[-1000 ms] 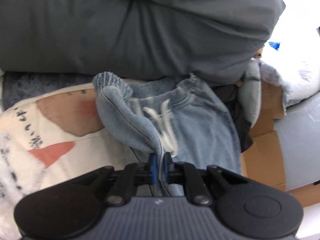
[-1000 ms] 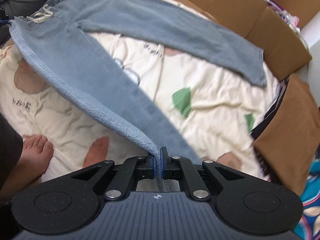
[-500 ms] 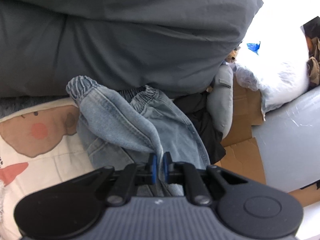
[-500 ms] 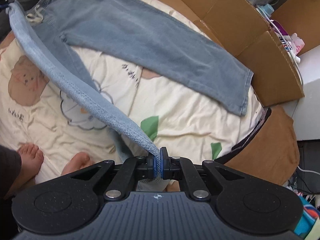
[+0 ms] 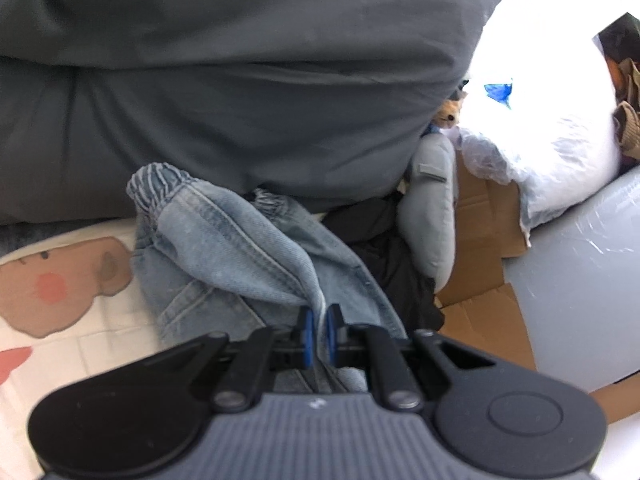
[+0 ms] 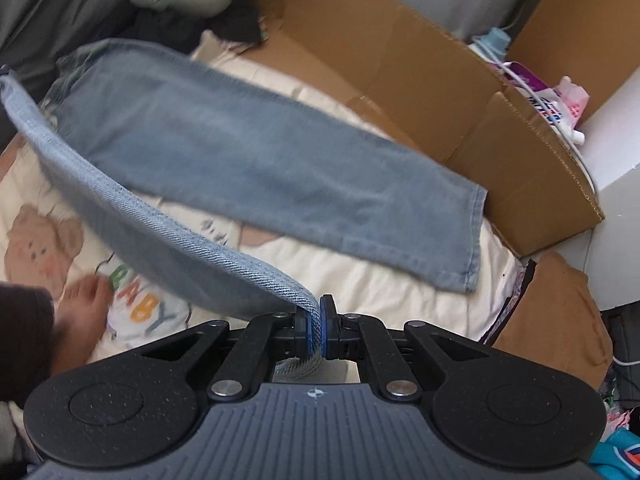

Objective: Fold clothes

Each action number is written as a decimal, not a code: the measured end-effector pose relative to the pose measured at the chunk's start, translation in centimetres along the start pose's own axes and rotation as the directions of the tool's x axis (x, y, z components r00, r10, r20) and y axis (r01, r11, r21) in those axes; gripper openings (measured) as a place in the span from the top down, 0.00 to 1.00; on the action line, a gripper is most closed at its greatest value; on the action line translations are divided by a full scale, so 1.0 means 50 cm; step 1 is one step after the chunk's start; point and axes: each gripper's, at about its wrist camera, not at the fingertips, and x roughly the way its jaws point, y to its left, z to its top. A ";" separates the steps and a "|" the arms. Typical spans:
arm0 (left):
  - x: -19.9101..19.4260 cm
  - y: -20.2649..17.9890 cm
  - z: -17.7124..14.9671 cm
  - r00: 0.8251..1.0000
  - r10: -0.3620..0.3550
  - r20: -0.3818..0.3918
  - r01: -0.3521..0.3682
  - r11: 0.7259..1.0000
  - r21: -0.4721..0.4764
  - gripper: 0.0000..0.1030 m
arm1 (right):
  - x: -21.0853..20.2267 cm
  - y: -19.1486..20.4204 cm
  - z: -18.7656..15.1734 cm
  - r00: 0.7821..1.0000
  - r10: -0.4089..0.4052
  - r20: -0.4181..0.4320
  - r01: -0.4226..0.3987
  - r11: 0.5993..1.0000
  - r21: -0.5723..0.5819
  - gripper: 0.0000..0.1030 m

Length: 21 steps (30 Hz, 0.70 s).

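While the left gripper (image 5: 319, 334) clamps its blue fingers (image 5: 306, 336) on a fold of the pale blue jeans (image 5: 224, 248) near the gathered elastic waistband (image 5: 158, 184), the denim bunches up in front of it and spills over a cream blanket (image 5: 80, 344) printed with a brown bear face. Behind the bundle lies a large dark grey cushion (image 5: 240, 80), and to its right a grey neck pillow (image 5: 430, 216) rests against black cloth and flattened cardboard, with a white plastic bag (image 5: 560, 152) farther right. In the right wrist view a bare foot (image 6: 86, 304) stands at the left edge on the blanket (image 6: 380, 292), beside coloured letters and another bear print. The jeans (image 6: 260, 168) stretch across this view — one leg lies flat on the blanket, its hem (image 6: 478, 240) pointing to the right, while the other leg is lifted clear and arcs from the upper left down to the right gripper (image 6: 317, 330). Its fingers (image 6: 325, 332) are clenched on the stitched edge of that raised leg, a short end of denim poking out below them. Beyond the flat leg an open cardboard box (image 6: 440, 92) runs along the blanket's far side, holding packets at its right end — and a brown cushion (image 6: 560, 320) sits at the lower right.
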 end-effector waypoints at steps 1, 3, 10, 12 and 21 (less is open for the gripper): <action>0.006 -0.006 0.000 1.000 -0.005 0.001 0.005 1.000 0.000 0.93 | 0.007 -0.008 0.004 1.000 -0.001 0.004 0.001 1.000 0.013 0.98; 0.021 -0.021 0.001 1.000 -0.013 0.005 0.013 1.000 0.008 0.93 | 0.022 -0.023 0.013 1.000 -0.002 0.012 0.002 0.999 0.038 0.98; 0.091 -0.060 -0.002 0.999 -0.046 0.019 0.046 0.999 0.014 0.93 | 0.103 -0.085 0.056 1.000 -0.015 0.014 0.014 0.997 0.077 0.98; 0.115 -0.067 -0.003 0.998 -0.051 0.025 0.051 0.999 0.016 0.93 | 0.127 -0.100 0.078 1.000 -0.022 0.015 0.021 0.996 0.082 0.98; 0.249 -0.074 0.008 0.999 -0.029 0.038 0.028 0.999 0.023 0.93 | 0.262 -0.133 0.200 0.999 -0.044 -0.013 0.045 0.999 0.028 0.98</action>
